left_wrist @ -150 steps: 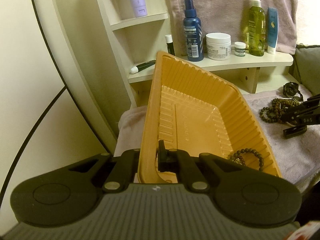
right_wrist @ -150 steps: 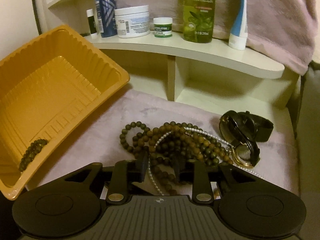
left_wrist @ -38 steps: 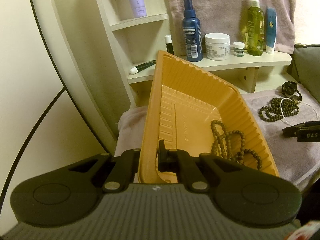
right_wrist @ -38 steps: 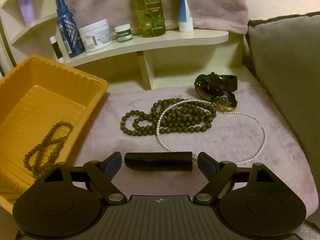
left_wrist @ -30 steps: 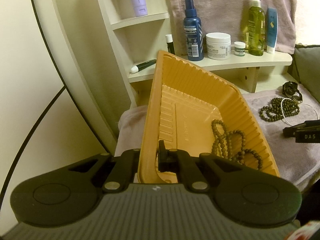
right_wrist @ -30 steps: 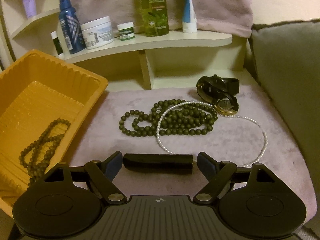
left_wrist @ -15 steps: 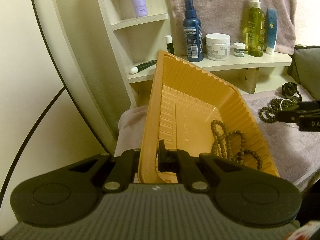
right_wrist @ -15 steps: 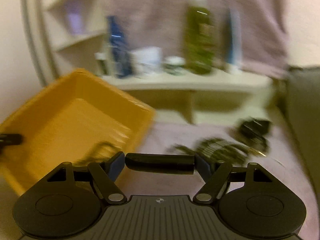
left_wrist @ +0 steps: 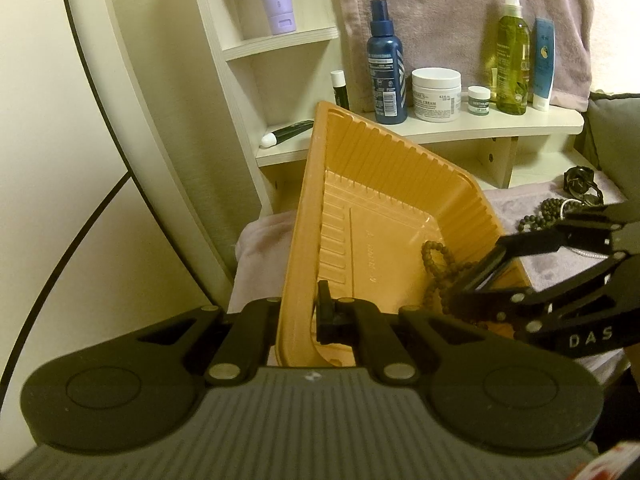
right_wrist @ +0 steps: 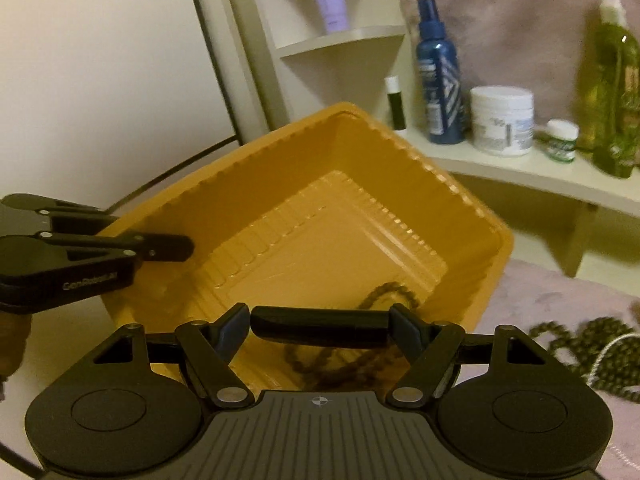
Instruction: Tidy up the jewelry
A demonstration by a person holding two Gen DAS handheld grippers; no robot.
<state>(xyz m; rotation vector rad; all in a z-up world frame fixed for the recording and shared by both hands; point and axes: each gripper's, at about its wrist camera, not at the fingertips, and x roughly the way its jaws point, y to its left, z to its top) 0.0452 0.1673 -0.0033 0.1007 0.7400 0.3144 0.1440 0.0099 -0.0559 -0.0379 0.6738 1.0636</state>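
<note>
My left gripper is shut on the near rim of the orange tray, holding it tilted; it also shows at the left in the right wrist view. Dark bead strands lie in the tray. My right gripper hovers over the tray's near right side with a black cylinder clamped crosswise between its pads. In the left wrist view, the right gripper reaches in from the right. More dark beads and a white pearl strand lie on the pink towel.
A black watch lies at the towel's far end. The cream shelf behind holds a blue spray bottle, a white jar, a green bottle and small tubes. A grey cushion stands at the right.
My right gripper has swung left and up from over the towel to over the tray, carrying the black cylinder. The left gripper and tray have not moved.
</note>
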